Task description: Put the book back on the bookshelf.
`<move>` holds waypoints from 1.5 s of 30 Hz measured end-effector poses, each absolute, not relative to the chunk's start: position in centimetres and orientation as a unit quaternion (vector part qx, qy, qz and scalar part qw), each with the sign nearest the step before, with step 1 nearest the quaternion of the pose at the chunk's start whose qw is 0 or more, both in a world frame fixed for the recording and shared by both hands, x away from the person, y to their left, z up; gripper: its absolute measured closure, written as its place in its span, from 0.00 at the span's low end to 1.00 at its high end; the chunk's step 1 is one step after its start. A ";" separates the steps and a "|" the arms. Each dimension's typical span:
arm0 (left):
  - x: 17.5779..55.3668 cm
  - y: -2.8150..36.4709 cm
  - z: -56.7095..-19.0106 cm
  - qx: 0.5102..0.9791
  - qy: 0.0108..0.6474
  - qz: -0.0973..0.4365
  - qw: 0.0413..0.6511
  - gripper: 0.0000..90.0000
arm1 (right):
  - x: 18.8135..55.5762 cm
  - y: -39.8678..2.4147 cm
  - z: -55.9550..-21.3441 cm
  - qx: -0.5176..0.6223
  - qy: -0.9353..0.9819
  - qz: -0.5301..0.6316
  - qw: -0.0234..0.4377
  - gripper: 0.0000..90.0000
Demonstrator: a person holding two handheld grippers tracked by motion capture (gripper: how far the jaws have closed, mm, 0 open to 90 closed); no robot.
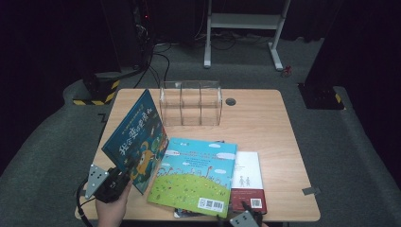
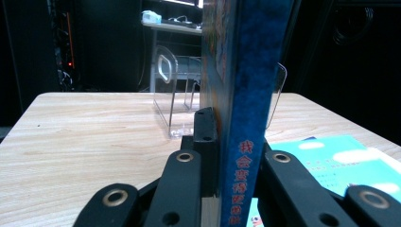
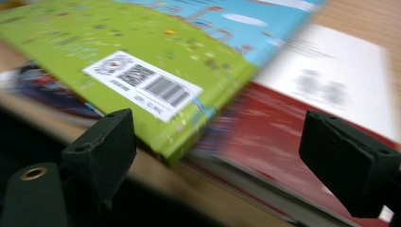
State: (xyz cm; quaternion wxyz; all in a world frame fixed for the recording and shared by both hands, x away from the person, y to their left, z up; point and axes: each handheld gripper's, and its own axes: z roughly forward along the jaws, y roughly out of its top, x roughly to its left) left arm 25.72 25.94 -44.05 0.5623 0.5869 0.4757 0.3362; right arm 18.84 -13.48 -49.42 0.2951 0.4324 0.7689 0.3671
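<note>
The left claw (image 1: pixel 126 174) pinches the lower corner of a blue picture book (image 1: pixel 137 138) — held on edge, tilted, above the bench's (image 1: pixel 265 118) near left part, in front of a clear plastic rack (image 1: pixel 190 102). The right claw (image 3: pixel 217 156) stands spread at the near edge — facing a green-and-blue book (image 1: pixel 197 175) lying over a red-and-white one (image 1: pixel 248 182).

My left hand-held gripper (image 1: pixel 124 176) is matte black with a grey three-cornered plate on top and a black cable looping below. Its jaw links carry brass-ringed pivots and small screw holes. My right hand-held gripper (image 1: pixel 247 208) has square black pads and the same grey plate.
</note>
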 end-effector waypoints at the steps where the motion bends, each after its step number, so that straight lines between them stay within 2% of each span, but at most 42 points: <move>1: 25.7 25.9 -44.1 0.587 0.475 0.337 0.562 0.91 | 19.2 -14.2 -49.4 0.443 0.763 0.362 0.301 0.14; 4: 25.7 25.8 -44.0 0.588 0.474 0.337 0.562 0.91 | 20.2 -16.1 -49.1 0.471 0.746 0.349 0.315 0.15; 6: 25.7 25.8 -44.0 0.587 0.475 0.338 0.561 0.91 | 20.5 -16.9 -48.7 0.480 0.737 0.343 0.330 0.20; 10: 25.8 25.9 -44.1 0.582 0.475 0.348 0.561 0.92 | 20.3 -17.9 -47.0 0.479 0.717 0.383 0.330 0.25; 16: 26.5 26.0 -43.5 0.574 0.473 0.354 0.567 0.93 | 22.4 -15.4 -45.9 0.455 0.720 0.422 0.309 0.30; 23: 28.0 25.8 -42.0 0.583 0.462 0.358 0.564 0.93 | 26.4 -11.4 -48.0 0.443 0.755 0.384 0.293 0.35; 24: 28.2 25.7 -41.8 0.583 0.461 0.358 0.565 0.93 | 26.6 -11.4 -48.4 0.443 0.760 0.376 0.292 0.38; 25: 28.5 25.6 -41.6 0.583 0.459 0.359 0.565 0.93 | 26.3 -11.4 -48.7 0.435 0.759 0.369 0.314 0.45; 26: 28.7 25.6 -41.4 0.583 0.459 0.359 0.566 0.93 | 26.1 -11.5 -48.8 0.428 0.759 0.363 0.329 0.45; 29: 29.1 25.5 -40.9 0.578 0.456 0.366 0.570 0.93 | 26.0 -12.3 -48.4 0.447 0.755 0.360 0.317 0.49; 31: 29.2 25.5 -40.6 0.573 0.453 0.373 0.572 0.93 | 25.8 -12.4 -48.5 0.445 0.751 0.362 0.326 0.47; 32: 29.3 25.5 -40.3 0.571 0.450 0.380 0.572 0.93 | 25.7 -12.5 -48.5 0.453 0.745 0.361 0.331 0.40; 34: 29.5 25.6 -40.1 0.569 0.447 0.387 0.572 0.93 | 26.0 -13.4 -48.7 0.481 0.732 0.381 0.298 0.34; 45: 32.1 24.4 -39.5 0.569 0.439 0.394 0.573 0.93 | 25.8 -14.3 -48.9 0.487 0.722 0.398 0.289 0.34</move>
